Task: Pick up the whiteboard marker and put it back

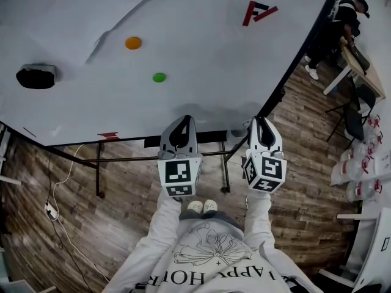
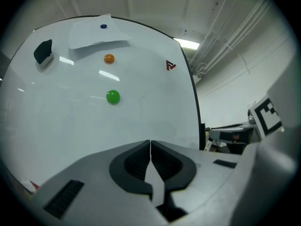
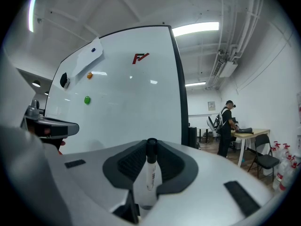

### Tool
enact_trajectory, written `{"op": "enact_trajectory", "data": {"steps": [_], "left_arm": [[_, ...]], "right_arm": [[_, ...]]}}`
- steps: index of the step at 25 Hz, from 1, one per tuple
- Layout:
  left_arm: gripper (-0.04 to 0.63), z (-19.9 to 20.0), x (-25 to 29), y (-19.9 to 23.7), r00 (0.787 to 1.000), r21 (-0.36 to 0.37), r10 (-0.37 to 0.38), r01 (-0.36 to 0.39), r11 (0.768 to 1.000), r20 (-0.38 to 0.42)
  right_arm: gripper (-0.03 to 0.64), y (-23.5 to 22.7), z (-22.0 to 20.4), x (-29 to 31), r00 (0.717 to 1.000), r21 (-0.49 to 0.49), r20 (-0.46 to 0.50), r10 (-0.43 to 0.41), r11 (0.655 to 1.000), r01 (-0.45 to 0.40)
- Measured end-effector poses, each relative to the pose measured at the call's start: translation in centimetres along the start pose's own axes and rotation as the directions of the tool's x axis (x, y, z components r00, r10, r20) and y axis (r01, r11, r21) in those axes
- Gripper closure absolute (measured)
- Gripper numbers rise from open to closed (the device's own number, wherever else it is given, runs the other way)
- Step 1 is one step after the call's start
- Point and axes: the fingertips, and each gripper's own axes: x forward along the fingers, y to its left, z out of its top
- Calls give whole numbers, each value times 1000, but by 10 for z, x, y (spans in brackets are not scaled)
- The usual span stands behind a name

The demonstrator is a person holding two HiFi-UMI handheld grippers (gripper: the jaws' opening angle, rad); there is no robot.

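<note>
Two handheld grippers are facing a whiteboard in the head view, the left gripper and the right gripper hanging side by side near the board's lower edge. A green magnet is sitting on the board just beyond the left fingertips and slightly to their left. An orange magnet is sitting farther out the same way. A black eraser is clinging to the board well off to the left of those fingers. A paper sheet is hanging beyond it, in the far left corner. A red logo is showing far beyond the right fingertips. A person is standing at a desk, well to the right of the right fingers.

In the left gripper view, the fingers are pressing together with nothing between them. The green magnet is showing on the board ahead of the tips and slightly to the left.

In the right gripper view, the fingers are pinching the whiteboard marker. Its white barrel is lying between the pads, and its black cap is reaching out to the fingertips. The whiteboard is standing ahead of those tips, clear of the marker. The person at the desk is showing off to the fingers' right.
</note>
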Motion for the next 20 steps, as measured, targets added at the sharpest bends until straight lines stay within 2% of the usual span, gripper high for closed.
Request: {"op": "enact_trajectory", "data": {"steps": [20], "left_arm": [[588,-10,2,0,1000,1,3,-3,1000,-24]], "right_arm": [[551,0,-25,10,998,24,-58,16,1000,-15]]}}
